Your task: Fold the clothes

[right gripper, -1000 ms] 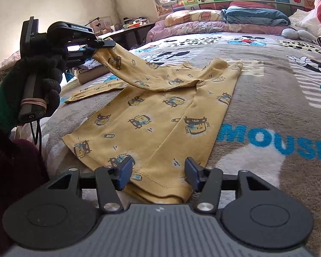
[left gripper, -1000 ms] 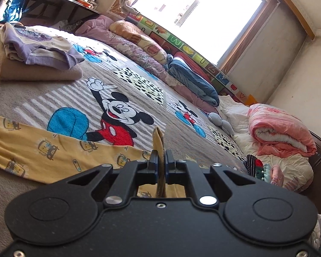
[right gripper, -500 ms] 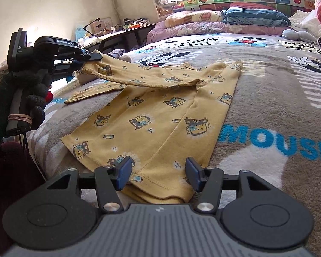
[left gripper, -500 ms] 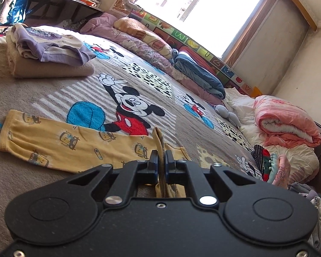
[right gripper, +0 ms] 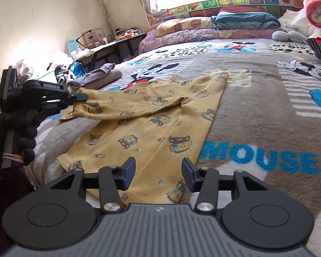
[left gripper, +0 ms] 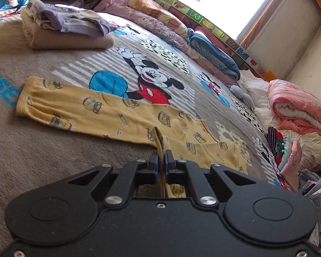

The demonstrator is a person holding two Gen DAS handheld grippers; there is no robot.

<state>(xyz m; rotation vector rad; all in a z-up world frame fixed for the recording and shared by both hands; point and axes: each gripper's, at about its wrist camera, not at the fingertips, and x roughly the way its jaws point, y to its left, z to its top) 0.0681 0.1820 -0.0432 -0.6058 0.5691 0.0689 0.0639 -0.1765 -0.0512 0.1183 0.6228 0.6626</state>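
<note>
A yellow cotton pyjama top printed with cars [right gripper: 160, 132] lies spread on the bed. The left gripper [left gripper: 160, 162], at nine o'clock, clenches its sleeve mid-fold. The right gripper [right gripper: 158, 174] is closing around the hem, not yet pinching; next it likely needs a firm hem pinch.

We see home bedroom: bed [right gripper: 256, 107] under cartoon-mouse blanket [left gripper: 152, 81], pillows [left gripper: 160, 8] by window [left gripper: 235, 0], cluttered desk [right gripper: 109, 45], rolled quilt [left gripper: 299, 105].
</note>
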